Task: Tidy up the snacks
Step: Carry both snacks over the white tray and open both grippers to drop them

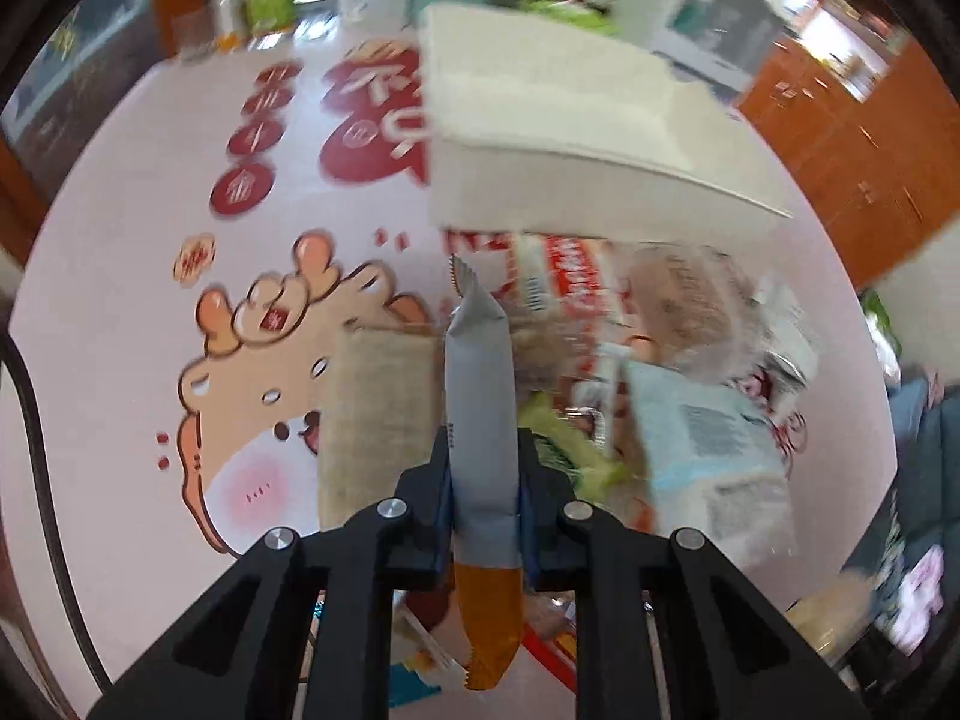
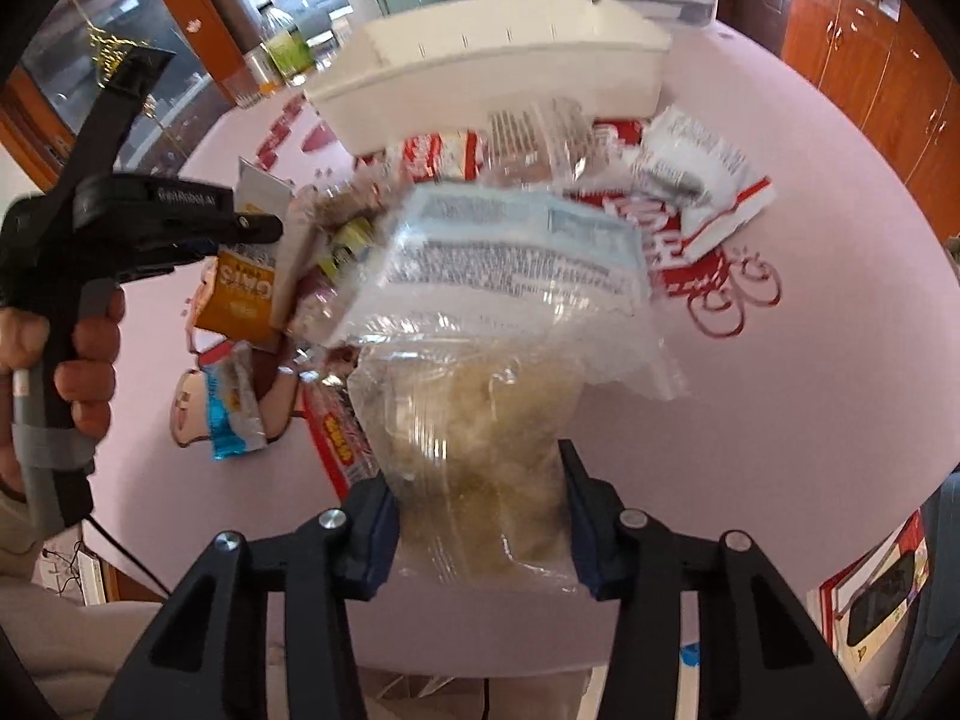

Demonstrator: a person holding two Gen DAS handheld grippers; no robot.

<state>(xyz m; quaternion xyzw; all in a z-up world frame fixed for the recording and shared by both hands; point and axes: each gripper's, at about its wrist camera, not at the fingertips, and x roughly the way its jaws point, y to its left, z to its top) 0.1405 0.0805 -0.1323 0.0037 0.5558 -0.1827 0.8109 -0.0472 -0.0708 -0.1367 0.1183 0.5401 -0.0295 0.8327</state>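
Observation:
My left gripper [image 1: 483,450] is shut on a slim grey and orange snack packet [image 1: 480,420], held edge-up above the table; it shows from the side in the right wrist view [image 2: 240,285], where the left gripper [image 2: 264,228] is at the left. My right gripper [image 2: 480,480] is shut on a clear bag of pale yellow snacks [image 2: 480,450] with a blue-white label. A white box [image 1: 570,138] stands at the back, also in the right wrist view [image 2: 492,78]. A pile of snack packets [image 2: 540,180] lies in front of it.
The round table [image 1: 120,312] has a pink cloth with a cartoon animal and red prints. A small blue packet [image 2: 231,414] lies at the left. Bottles [image 2: 282,48] stand at the far edge. Wooden cabinets [image 2: 870,72] stand behind.

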